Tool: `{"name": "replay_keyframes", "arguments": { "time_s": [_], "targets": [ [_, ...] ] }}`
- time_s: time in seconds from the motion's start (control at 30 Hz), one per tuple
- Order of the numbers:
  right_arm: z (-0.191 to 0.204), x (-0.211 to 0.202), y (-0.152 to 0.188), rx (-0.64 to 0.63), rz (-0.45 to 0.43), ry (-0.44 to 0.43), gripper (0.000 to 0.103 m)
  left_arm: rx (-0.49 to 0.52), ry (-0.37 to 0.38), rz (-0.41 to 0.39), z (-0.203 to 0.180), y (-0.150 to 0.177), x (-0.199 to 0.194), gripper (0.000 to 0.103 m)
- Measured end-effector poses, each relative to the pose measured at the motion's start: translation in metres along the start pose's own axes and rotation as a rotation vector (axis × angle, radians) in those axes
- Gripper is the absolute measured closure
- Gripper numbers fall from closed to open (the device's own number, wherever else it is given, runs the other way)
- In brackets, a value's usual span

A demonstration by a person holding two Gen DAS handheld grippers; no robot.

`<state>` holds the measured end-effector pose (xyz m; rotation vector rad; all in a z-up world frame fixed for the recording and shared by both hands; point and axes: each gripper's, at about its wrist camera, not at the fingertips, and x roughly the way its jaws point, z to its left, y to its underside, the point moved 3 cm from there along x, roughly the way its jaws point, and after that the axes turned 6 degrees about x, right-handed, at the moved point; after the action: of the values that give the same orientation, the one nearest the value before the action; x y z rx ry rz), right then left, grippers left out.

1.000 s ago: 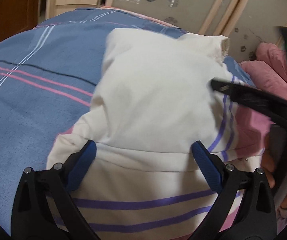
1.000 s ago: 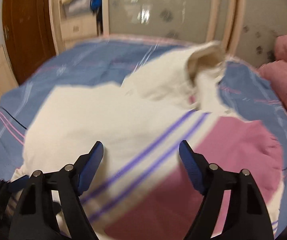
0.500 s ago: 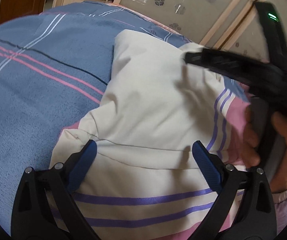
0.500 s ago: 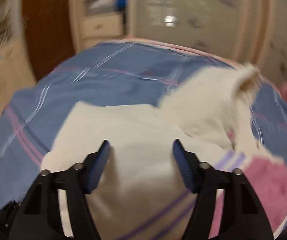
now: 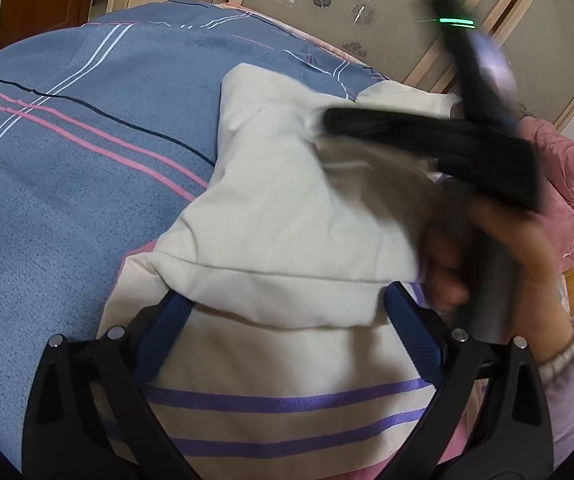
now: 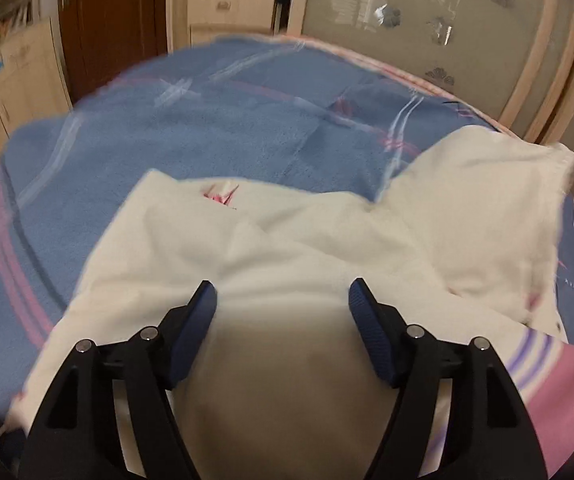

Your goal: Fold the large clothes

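A cream garment [image 5: 287,208] with purple stripes and a pink lower part lies partly folded on the blue bed. It also fills the middle of the right wrist view [image 6: 295,248]. My left gripper [image 5: 285,314] is open and empty, its jaws just above the folded cream layer's near edge. My right gripper [image 6: 283,304] is open and empty, low over the cream cloth. In the left wrist view the right gripper's black body [image 5: 447,148] shows blurred over the garment's right side, held by a hand.
The blue blanket [image 5: 67,152] with pink and white stripes spreads left and beyond the garment. A pink quilt [image 5: 567,184] lies at the right. Wooden drawers and a brown door [image 6: 107,20] stand past the bed, with frosted wardrobe doors [image 6: 427,20] beside them.
The right gripper has swung up and left over the garment, from the pink striped part to the cream upper part. The left gripper has stayed over the folded edge.
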<state>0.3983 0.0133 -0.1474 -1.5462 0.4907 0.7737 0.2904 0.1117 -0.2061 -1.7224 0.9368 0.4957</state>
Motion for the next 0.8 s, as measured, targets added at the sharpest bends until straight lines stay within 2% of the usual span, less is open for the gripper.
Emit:
{"name": "replay_keyframes", "arguments": {
  "time_s": [0.03,0.13,0.2,0.3,0.33,0.37,0.43,0.47,0.5,0.53,0.57,0.6,0.67,0.7,0.8],
  "targets": [
    [-0.022,-0.024,0.002,0.059,-0.071,0.020,0.030,0.001,0.000,0.001,-0.001,-0.001,0.001,0.005],
    [-0.075,-0.056,0.015,0.156,-0.135,0.102,0.026,0.001,-0.002,0.000,-0.005,-0.001,0.002,0.005],
    [-0.113,-0.058,0.028,0.201,-0.094,0.191,0.025,0.007,-0.007,0.000,-0.006,0.000,0.002,0.004],
    [-0.190,-0.041,0.061,0.317,0.055,0.358,0.025,0.018,-0.019,0.000,-0.012,-0.007,0.010,0.003],
    [-0.205,-0.042,0.069,0.350,0.055,0.351,0.026,0.021,-0.021,0.000,-0.014,-0.007,0.011,0.003],
    [-0.218,-0.047,0.073,0.387,0.035,0.326,0.035,0.026,-0.024,0.002,-0.014,-0.007,0.013,0.002],
    [-0.233,-0.072,0.078,0.477,-0.055,0.278,0.044,0.041,-0.040,0.004,-0.018,-0.007,0.015,0.002],
    [-0.234,-0.085,0.080,0.506,-0.102,0.242,0.042,0.046,-0.047,0.004,-0.019,-0.006,0.015,0.002],
    [-0.233,-0.090,0.080,0.506,-0.116,0.242,0.039,0.051,-0.053,0.005,-0.020,-0.006,0.016,0.002],
    [-0.230,-0.092,0.083,0.475,-0.098,0.310,0.022,0.053,-0.055,0.005,-0.021,-0.006,0.016,0.002],
    [-0.231,-0.087,0.086,0.440,-0.061,0.382,0.011,0.053,-0.055,0.005,-0.021,-0.007,0.017,0.002],
    [-0.233,-0.076,0.091,0.415,0.002,0.429,0.011,0.053,-0.055,0.005,-0.023,-0.007,0.017,0.002],
    [-0.247,-0.056,0.098,0.452,0.092,0.375,0.011,0.053,-0.054,0.005,-0.023,-0.007,0.017,0.002],
    [-0.252,-0.059,0.103,0.509,0.072,0.337,0.011,0.052,-0.054,0.005,-0.023,-0.007,0.017,0.002],
    [-0.251,-0.087,0.107,0.558,-0.007,0.314,0.011,0.044,-0.054,-0.016,-0.022,-0.008,0.013,0.002]
  ]
}}
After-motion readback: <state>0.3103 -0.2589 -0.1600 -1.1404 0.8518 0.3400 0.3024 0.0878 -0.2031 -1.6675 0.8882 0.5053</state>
